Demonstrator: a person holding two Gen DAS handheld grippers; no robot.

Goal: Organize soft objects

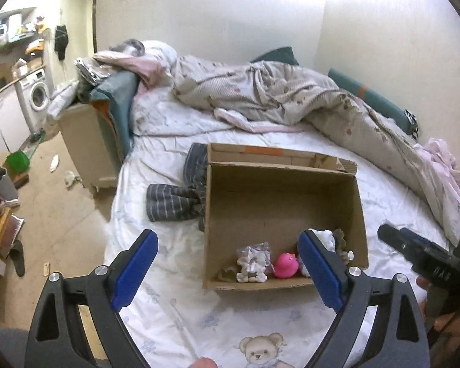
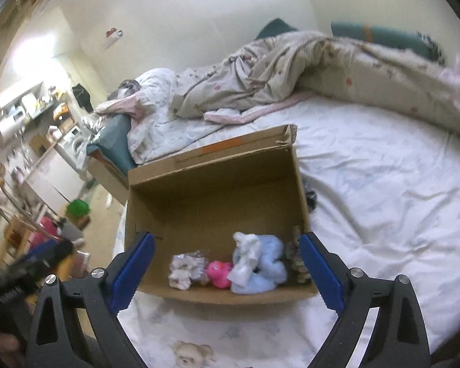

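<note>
An open cardboard box (image 1: 279,196) (image 2: 211,190) stands on the white bed sheet. Along its near side lie a pink rubber duck (image 1: 286,265) (image 2: 219,273), a grey-white fabric toy (image 1: 254,262) (image 2: 184,268), a white and light blue plush (image 2: 256,265) and a brownish toy (image 1: 342,242) at the right corner. My left gripper (image 1: 228,271) is open and empty, in front of the box. My right gripper (image 2: 227,271) is open and empty, above the box's near edge. A dark striped garment (image 1: 179,196) lies on the sheet left of the box.
A rumpled floral quilt (image 1: 276,95) (image 2: 291,61) runs along the far side of the bed by the wall. Teal cushions (image 1: 371,98) line the wall. The bed's left edge drops to a cluttered floor with a green bucket (image 1: 17,161) and a washing machine (image 1: 35,98).
</note>
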